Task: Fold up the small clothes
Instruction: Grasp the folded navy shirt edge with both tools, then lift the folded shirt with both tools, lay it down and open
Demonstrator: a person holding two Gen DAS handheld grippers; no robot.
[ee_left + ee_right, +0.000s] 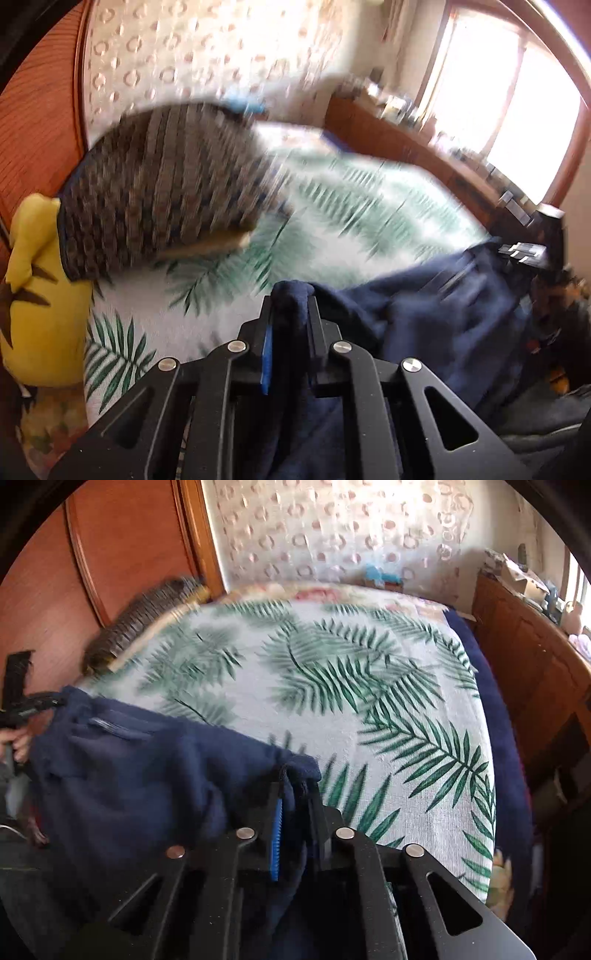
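A palm-leaf bedspread is covering the bed, with a navy blanket edge showing along its right side in the right wrist view. A striped brown pillow is lying at the far left of the bed against the wooden wardrobe; it is blurred in both views. A yellow plush toy is standing just beside the pillow in the left wrist view. A wooden dresser crowded with small items is running along the right of the bed, under a bright window. A patterned curtain is hanging behind the head of the bed. Nothing is lying on the open middle of the bedspread between the garment and the pillow.

The navy blue fleece garment is hanging between the two grippers above the near edge of the bed. It looks soft and thick, sagging in loose folds, with a short stitched strip near its upper edge.

The left gripper is pinching a bunched corner of the garment between its jaws. The right gripper is likewise pinching the opposite corner, jaws closed on the cloth beside a dark cord.

The garment's long axis is running side to side from one gripper to the other, roughly along the near bed edge, with its held upper edge uppermost and the rest drooping.
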